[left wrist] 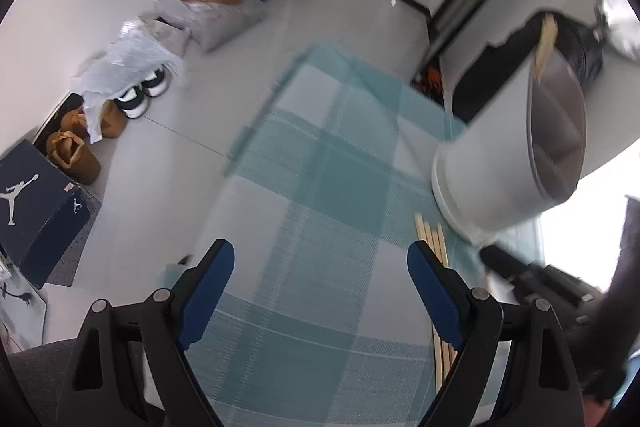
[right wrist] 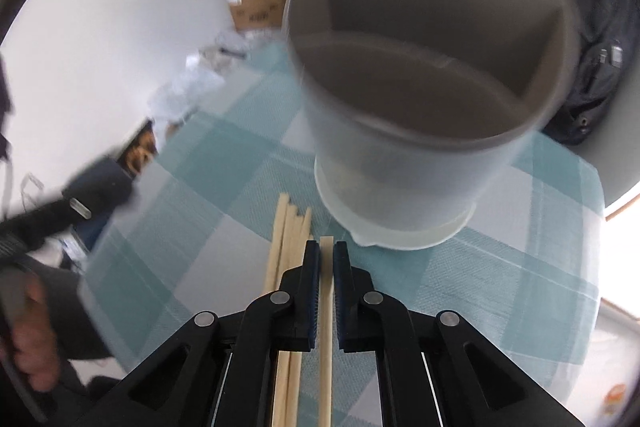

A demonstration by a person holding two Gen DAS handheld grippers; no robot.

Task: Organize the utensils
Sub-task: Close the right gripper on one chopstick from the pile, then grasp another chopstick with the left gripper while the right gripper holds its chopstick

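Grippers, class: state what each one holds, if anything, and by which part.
The right gripper is shut on one wooden chopstick, just behind its tip. The left gripper is open and holds nothing.

Your left gripper [left wrist: 320,279] hangs with its blue-padded jaws spread wide and nothing between them, above the teal-and-white checked cloth [left wrist: 316,187] that covers the bench. Off to the right, a few wooden chopsticks [left wrist: 434,247] lie on the cloth, partly hidden behind one finger. Just beyond them stands the white utensil holder [left wrist: 492,163], blurred, its grey inside split into compartments, with chopstick ends poking from its far rim.
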